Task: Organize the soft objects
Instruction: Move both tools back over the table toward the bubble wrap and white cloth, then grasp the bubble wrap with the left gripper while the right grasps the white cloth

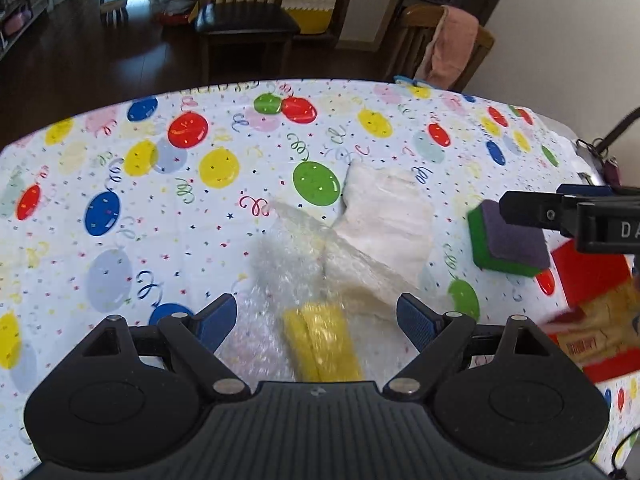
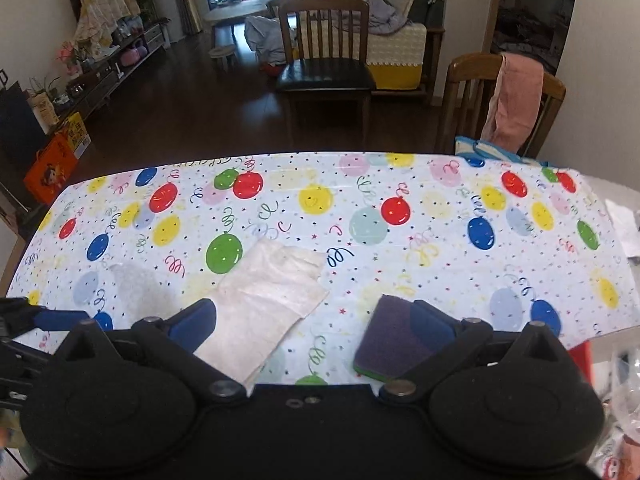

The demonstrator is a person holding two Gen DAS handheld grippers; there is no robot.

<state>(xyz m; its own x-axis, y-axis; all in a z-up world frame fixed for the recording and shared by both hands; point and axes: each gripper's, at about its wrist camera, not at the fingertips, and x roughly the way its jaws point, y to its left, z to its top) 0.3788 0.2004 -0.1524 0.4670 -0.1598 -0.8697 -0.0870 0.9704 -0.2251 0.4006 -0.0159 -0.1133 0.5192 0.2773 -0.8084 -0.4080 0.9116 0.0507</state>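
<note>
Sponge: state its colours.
Sponge: purple top, green base; clearest in the left wrist view.

A table (image 2: 440, 184) covered with a white cloth printed with coloured balloons and streamers carries everything. A folded white cloth (image 2: 272, 300) lies near its middle. Bubble wrap (image 1: 288, 264) lies just beside it, a yellow item (image 1: 324, 344) showing through. A purple-and-green sponge (image 2: 392, 340) rests apart, near a red packet (image 1: 592, 312) at the table's edge.
</note>
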